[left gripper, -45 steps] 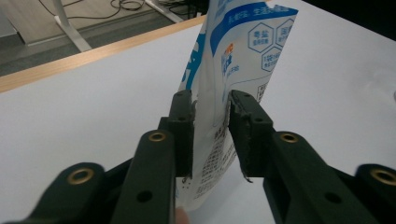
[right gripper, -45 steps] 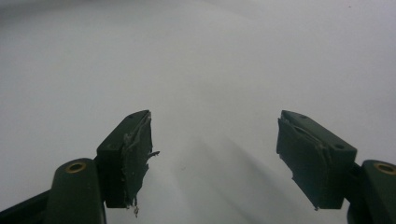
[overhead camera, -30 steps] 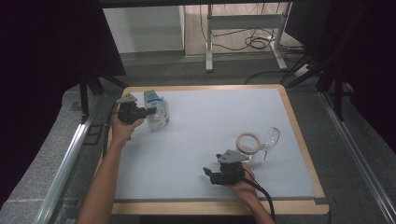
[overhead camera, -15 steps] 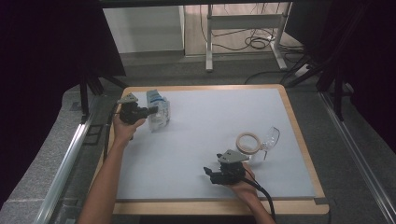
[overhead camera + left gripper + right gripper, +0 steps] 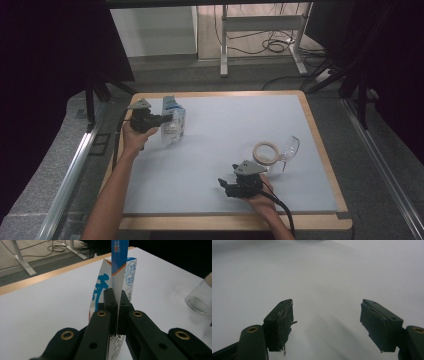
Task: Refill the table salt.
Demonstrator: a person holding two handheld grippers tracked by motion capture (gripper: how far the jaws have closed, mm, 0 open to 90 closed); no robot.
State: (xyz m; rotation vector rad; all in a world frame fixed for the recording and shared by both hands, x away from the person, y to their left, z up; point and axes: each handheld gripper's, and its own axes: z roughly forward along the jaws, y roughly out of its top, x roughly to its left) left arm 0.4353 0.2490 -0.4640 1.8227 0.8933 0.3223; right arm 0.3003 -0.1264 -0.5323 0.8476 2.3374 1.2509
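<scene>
Here's the counter (image 5: 210, 150): a pale grey-blue sheet framed by a light wooden rim, sitting in a dim room with black drapes down both sides. Beyond the far edge there's grey carpet, then a lighter floor where a white metal stand (image 5: 260, 30) rises among loose black cables (image 5: 270, 46). Metal rails (image 5: 75, 170) run along both flanks of the counter.

Over at the far left corner, the left tongs (image 5: 167, 118) are pressed together on the folded top ridge of a blue-and-white carton (image 5: 174, 122). In the left gripper view the thin top flap of the carton (image 5: 119, 272) sits squeezed right between the black jaws of the left tongs (image 5: 116, 298), and the carton stands upright on the sheet near the wooden rim.

Down at the near right, the right tongs (image 5: 223, 185) hover low over bare sheet, jaws spread wide with nothing between them. The right gripper view shows the right tongs (image 5: 327, 315) apart over plain grey surface.

Just beyond that hand lies a roll of tape (image 5: 265, 152), flat on the sheet, and touching it, a clear glass (image 5: 289, 147) tipped on its side. The glass (image 5: 200, 298) appears blurred in the left gripper view too.
</scene>
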